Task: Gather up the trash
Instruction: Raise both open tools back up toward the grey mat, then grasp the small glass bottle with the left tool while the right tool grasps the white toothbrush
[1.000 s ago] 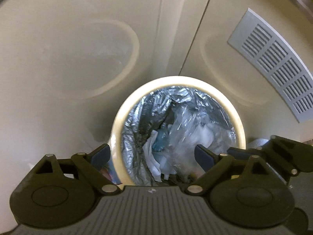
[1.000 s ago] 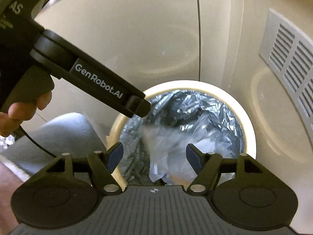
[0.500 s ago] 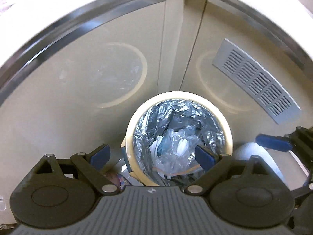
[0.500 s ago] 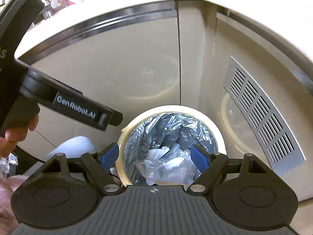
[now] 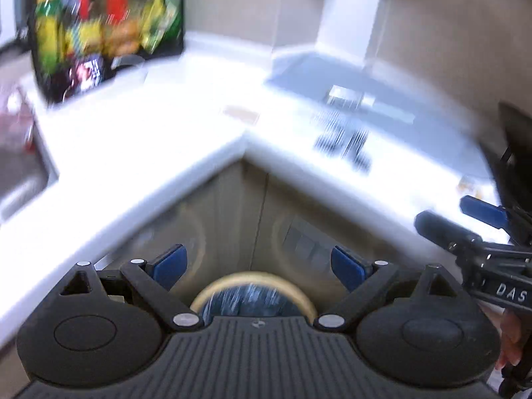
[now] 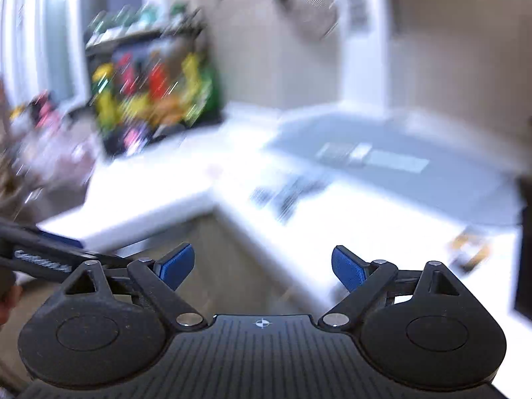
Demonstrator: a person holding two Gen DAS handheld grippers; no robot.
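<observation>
The cream-rimmed trash bin [image 5: 252, 294] with a silvery liner stands on the floor in the cabinet corner, low in the left wrist view, partly hidden behind my gripper body. My left gripper [image 5: 257, 266] is open and empty, high above the bin. My right gripper [image 6: 262, 266] is open and empty, facing the white countertop [image 6: 349, 219]. The right gripper also shows at the right edge of the left wrist view [image 5: 482, 212]. A small brownish item [image 6: 468, 249] lies on the counter at the right, too blurred to identify.
An L-shaped white countertop [image 5: 149, 139] wraps the corner. A black rack of colourful bottles and packets [image 5: 103, 30] stands at the back left. A grey cooktop [image 5: 349, 76] lies at the back right. A sink [image 5: 20, 173] is at far left. The views are motion-blurred.
Both grippers have risen from close above the bin and tilted up, so the countertop and rack have come into view. Both stay open and empty.
</observation>
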